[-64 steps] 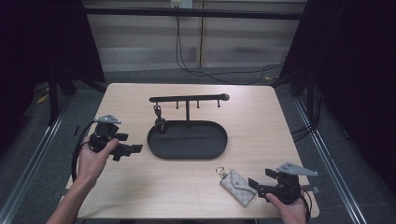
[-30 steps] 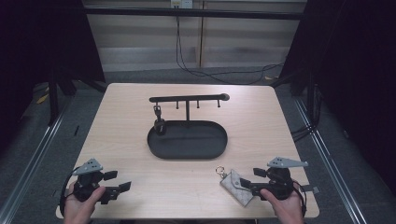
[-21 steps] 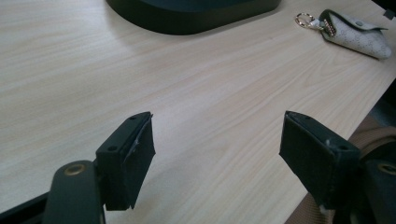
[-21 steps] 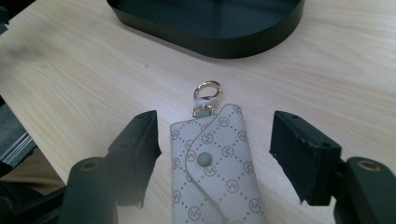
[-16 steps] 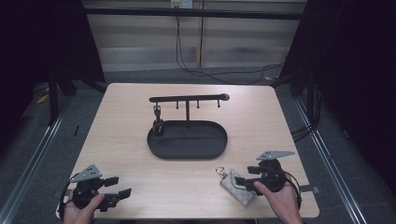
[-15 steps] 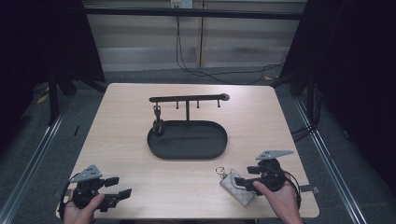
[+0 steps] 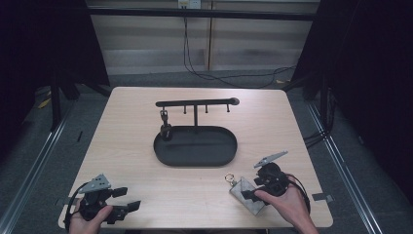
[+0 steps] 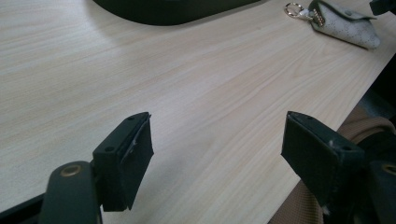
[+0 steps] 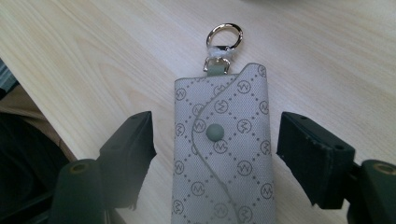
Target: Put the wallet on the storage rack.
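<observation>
Jaws of my right gripper [image 9: 215, 154] stand on both sides of the key pouch [image 9: 222, 154], and they have just been closing a little. I see a thin strip of table between each jaw and the pouch, so nothing is pinched yet. In the right gripper view the grey pouch lies flat in the middle of the frame, flap on top, with a round snap on it. Its metal ring [image 9: 224, 36] points to the top of the frame.

From the high view, the pouch [image 7: 247, 194] sits in the lower right of the frame, near the close edge of the table [image 7: 126, 141]. My right gripper [image 7: 253, 187] comes at it from the right, with my hand [image 7: 285, 204] behind it.

My left gripper [image 7: 127, 199] rests in the lower left corner of the high view, well apart from the pouch. In the left gripper view its jaws stand wide and hold nothing, with bare wood between them. The pouch [image 8: 343, 25] is small in the upper right of that frame.

A black tray [image 7: 195, 146] with a hook bar [image 7: 195, 103] above it sits in the middle of the table.
</observation>
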Demonstrator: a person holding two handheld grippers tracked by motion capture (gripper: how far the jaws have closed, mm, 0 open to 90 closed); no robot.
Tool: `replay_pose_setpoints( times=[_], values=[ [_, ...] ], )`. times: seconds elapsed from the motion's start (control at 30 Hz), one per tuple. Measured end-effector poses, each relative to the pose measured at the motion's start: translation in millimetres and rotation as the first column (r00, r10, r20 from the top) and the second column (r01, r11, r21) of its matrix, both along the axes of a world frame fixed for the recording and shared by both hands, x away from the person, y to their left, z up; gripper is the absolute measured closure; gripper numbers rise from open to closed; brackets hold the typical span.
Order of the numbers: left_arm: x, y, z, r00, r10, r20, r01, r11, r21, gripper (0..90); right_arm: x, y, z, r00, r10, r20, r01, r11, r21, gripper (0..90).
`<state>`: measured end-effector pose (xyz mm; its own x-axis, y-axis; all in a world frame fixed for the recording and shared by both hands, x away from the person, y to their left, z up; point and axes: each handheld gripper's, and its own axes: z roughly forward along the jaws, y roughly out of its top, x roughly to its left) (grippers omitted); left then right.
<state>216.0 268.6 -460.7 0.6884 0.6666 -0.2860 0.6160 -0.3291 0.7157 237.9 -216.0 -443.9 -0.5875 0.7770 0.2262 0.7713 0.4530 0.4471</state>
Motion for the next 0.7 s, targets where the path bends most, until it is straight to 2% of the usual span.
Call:
replay_pose_setpoints(
  times=[0.03,0.07,0.13,0.23,0.33,0.43,0.53,0.63,0.7],
  values=[
    [0.1,0.5,0.3,1.0000,-0.002,0.002,0.002,1.0000,0.000,24.5,2.1,2.2,-2.3,0.9998,0.001,-0.020,-0.001,0.9998,-0.020,27.5],
    [0.1,0.5,0.3,1.0000,-0.002,0.002,0.002,1.0000,0.000,24.5,2.1,2.2,-2.3,0.9998,0.001,-0.020,-0.001,0.9998,-0.020,27.5],
    [0.5,0.9,0.3,1.0000,-0.006,-0.001,0.006,1.0000,-0.006,24.5,5.3,5.5,-6.5,0.9989,0.015,-0.045,-0.018,0.9980,-0.060,27.6],
    [0.4,0.5,0.6,0.9998,-0.014,0.010,0.014,0.9999,0.006,24.5,8.5,9.5,-8.8,0.9965,0.033,-0.077,-0.041,0.9946,-0.095,27.9],
    [0.5,1.0,1.1,0.9998,-0.016,0.012,0.016,0.9999,0.003,24.5,10.5,10.8,-9.9,0.9956,0.040,-0.085,-0.049,0.9926,-0.111,27.9],
    [0.9,2.3,1.1,0.9998,-0.017,0.011,0.017,0.9999,0.002,24.5,14.5,13.8,-12.5,0.9916,0.057,-0.116,-0.073,0.9877,-0.138,27.9],
    [1.1,2.3,1.0,0.9998,-0.018,0.011,0.018,0.9998,0.002,24.5,14.2,16.3,-13.9,0.9908,0.052,-0.125,-0.071,0.9859,-0.152,27.2],
    [0.8,1.6,0.8,0.9998,-0.017,0.008,0.017,0.9998,0.003,24.5,15.1,19.6,-17.3,0.9874,0.065,-0.144,-0.091,0.9790,-0.182,26.4],
    [-1.0,-0.7,2.3,0.9995,-0.024,0.022,0.023,0.9995,0.022,24.5,15.4,21.4,-19.3,0.9868,0.067,-0.147,-0.095,0.9765,-0.194,26.4]
  ],
)
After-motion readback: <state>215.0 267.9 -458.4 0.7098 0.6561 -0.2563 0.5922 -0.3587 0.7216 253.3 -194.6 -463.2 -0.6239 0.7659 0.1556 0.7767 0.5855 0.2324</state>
